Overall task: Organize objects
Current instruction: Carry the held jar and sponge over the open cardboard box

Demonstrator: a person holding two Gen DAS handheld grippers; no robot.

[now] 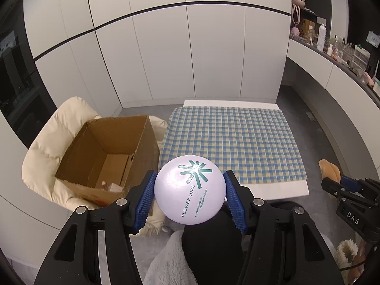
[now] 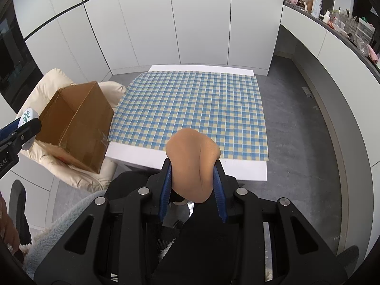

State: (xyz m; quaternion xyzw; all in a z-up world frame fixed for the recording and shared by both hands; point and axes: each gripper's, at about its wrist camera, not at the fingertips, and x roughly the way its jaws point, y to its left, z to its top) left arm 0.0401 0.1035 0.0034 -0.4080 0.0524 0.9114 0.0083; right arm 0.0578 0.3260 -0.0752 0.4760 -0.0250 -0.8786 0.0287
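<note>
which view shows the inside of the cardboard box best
The left wrist view: it looks into the open cardboard box, showing its floor and a few small items in the near corner. The right wrist view shows the cardboard box only from outside, two closed brown walls, nothing of the inside.

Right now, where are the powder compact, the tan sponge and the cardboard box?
powder compact (image 1: 190, 190): left wrist view, middle of its white lid.
tan sponge (image 2: 192, 166): right wrist view, its front face.
cardboard box (image 1: 99, 140): left wrist view, inner back wall.
</note>
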